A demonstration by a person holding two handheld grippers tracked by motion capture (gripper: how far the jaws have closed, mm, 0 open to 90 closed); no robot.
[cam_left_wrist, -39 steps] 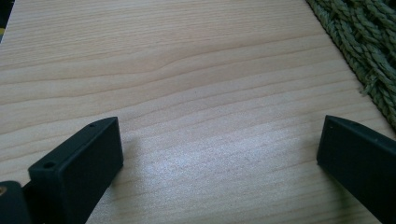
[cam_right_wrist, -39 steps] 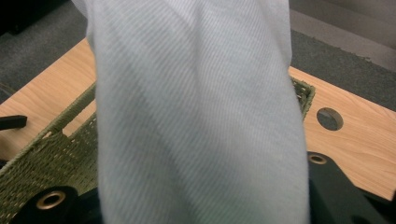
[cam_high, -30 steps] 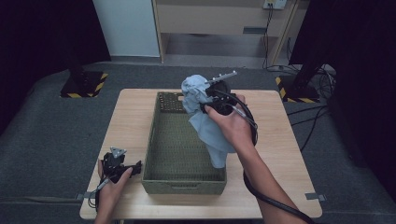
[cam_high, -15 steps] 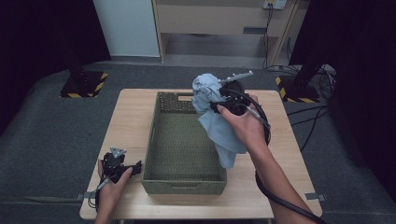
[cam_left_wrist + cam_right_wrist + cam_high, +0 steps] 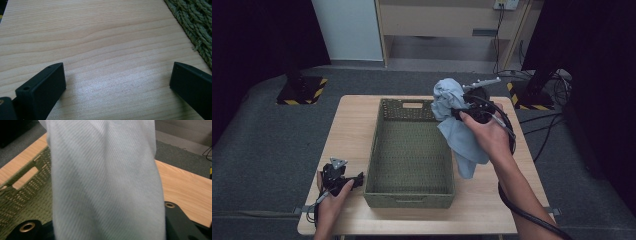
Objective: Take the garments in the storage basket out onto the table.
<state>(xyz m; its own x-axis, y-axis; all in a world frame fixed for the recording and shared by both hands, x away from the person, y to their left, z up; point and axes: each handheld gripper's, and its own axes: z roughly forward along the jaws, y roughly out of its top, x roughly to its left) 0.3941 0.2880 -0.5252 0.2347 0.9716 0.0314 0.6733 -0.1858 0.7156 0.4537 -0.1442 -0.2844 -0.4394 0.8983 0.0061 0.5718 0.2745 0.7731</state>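
Right claw: clenched on the light-blue cloth, gripped near its bunched top; held up in the air over the basket's far right corner, rest hangs down past the right rim toward the worktop.
Cloth close up: ribbed knit fabric, draped between the jaws in the right gripper view.
Handling: my guess, v. light, soft, floppy, no stiffness; won't break. Bunches & swings, so a pinch on a gathered fold holds better than on a single loose edge; the trailing end could snag on the weave.
Basket: green woven, rectangular, handle slot in the far wall, inside bare; sits mid-worktop.
Left claw: released, jaws wide apart, nothing between; rests low on the worktop just beside the basket's near left corner.
Count: 1 cloth, 1 basket, 2 claws, 1 worktop.
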